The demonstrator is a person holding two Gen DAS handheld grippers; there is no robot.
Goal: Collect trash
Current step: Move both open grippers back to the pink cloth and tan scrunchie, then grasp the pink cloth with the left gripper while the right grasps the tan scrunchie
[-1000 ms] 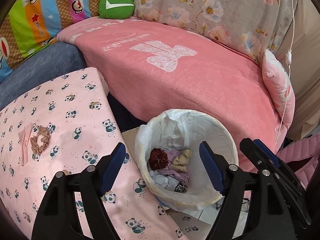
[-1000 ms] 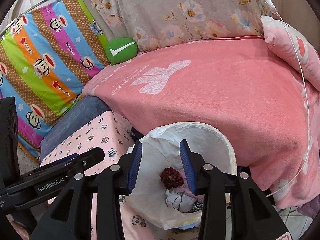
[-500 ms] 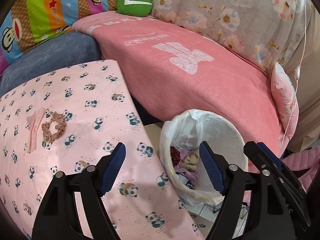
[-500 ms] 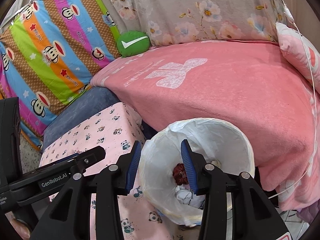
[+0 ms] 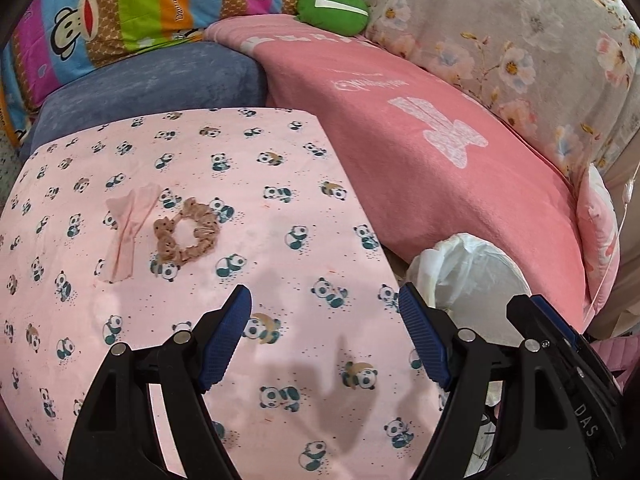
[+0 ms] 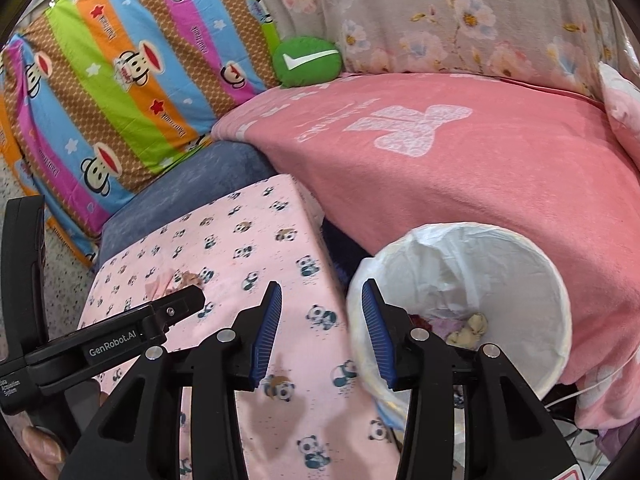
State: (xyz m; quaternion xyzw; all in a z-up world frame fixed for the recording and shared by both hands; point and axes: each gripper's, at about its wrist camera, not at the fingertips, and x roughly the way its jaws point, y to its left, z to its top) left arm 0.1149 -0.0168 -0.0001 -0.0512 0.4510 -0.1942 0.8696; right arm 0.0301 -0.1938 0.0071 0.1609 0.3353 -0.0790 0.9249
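Trash bin (image 6: pixel 520 264) with a white bag stands just beside the panda-cloth counter (image 5: pixel 280 220). On that counter lie a brown scrunchie (image 5: pixel 188 236) and a pink cloth (image 5: pixel 128 232). Left gripper (image 5: pixel 324 332) is wide open, empty; right gripper (image 6: pixel 320 332) is half open, empty.

Read "GenRobot.AI" on the left gripper (image 6: pixel 176 308), seen from the right wrist. Made out "DAS" on the right gripper (image 5: pixel 560 344) body in the left wrist view. Found a white tick sign on the green cushion (image 6: pixel 307 62).

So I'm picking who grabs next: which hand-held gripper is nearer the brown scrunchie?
Left. The left hand-held gripper hovers open just short of the brown scrunchie; the right hand-held gripper sits beside the trash bin, farther off.
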